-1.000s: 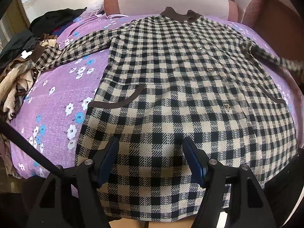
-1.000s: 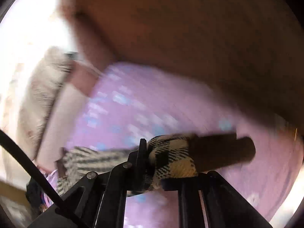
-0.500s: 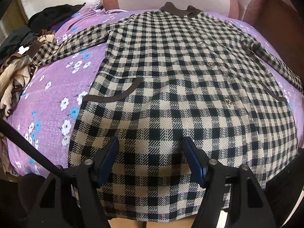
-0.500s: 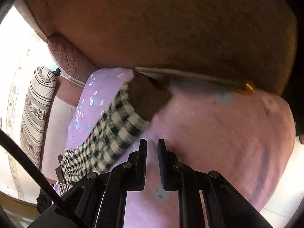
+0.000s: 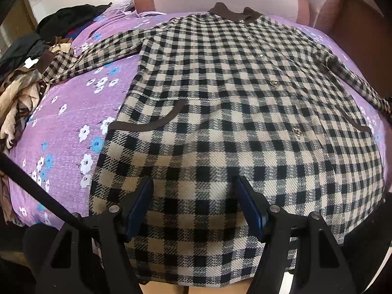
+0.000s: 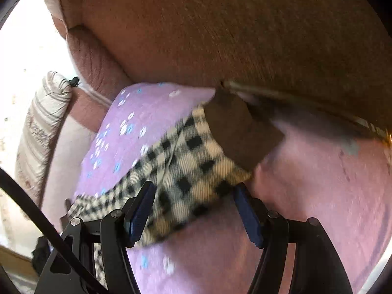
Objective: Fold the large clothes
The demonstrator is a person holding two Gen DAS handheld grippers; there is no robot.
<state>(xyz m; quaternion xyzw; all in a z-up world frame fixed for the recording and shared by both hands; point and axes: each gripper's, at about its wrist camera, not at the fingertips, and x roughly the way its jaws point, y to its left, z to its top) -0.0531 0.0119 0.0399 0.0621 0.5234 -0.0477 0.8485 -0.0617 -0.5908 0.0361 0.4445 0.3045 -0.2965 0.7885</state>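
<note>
Right tool opening, jaws straddling checked coat sleeve, ungripped; left tool open, empty. Next: close on sleeve, fold inward.

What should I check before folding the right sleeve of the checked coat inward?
1. Black-and-beige checked wool coat lies flat, front up, on the purple flowered bedspread: ok.
2. Right sleeve with its brown cuff stretched out on the bedspread: ok.
3. Right tongs opening, the sleeve end between the jaws, pads not pressing it: not ok for lifting yet.
4. Left tongs open over the coat's hem, holding nothing: ok.
5. Left sleeve's brown cuff reaches the pile of loose clothes at the bed's edge: not ok, may snag.
6. Coat's buttons fastened: cannot tell.
</note>
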